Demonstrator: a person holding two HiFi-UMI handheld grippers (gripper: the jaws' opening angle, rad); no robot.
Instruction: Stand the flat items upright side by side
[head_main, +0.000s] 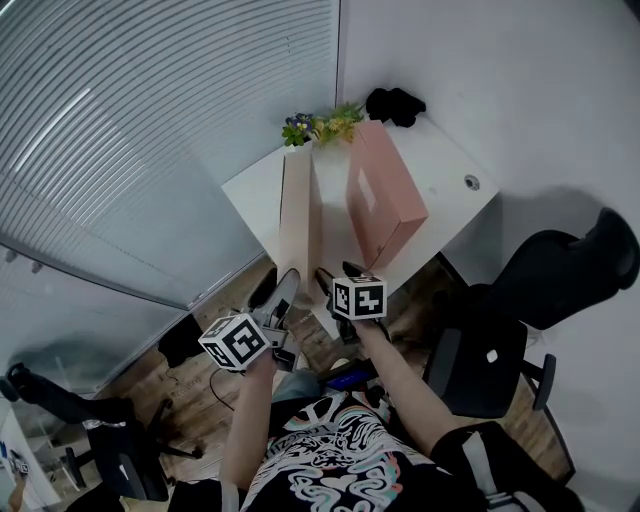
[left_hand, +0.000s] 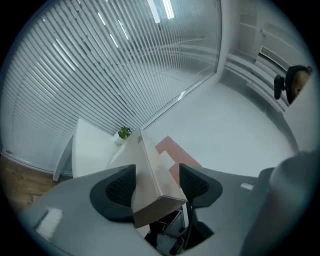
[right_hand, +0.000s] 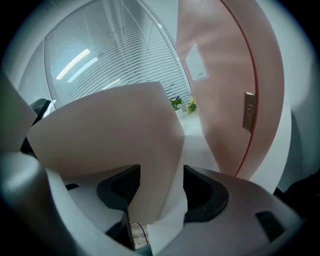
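Left hand-held gripper (left_hand: 152, 184) clamped on the near end of the beige flat box (head_main: 298, 215), right hand-held gripper (right_hand: 159, 189) with jaws apart around that same end, box on edge on the white tabletop (head_main: 440, 165), just beside the upright pink box (head_main: 388, 205), white label (head_main: 366, 192) unreadable

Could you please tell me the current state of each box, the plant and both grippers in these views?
beige box: standing upright on the table.
pink box: standing upright beside it, apart, not gripped.
plant: upright at the table's back edge.
left gripper: jaws around the beige box; firm grip unclear.
right gripper: open around the beige box, a gap showing beside it.
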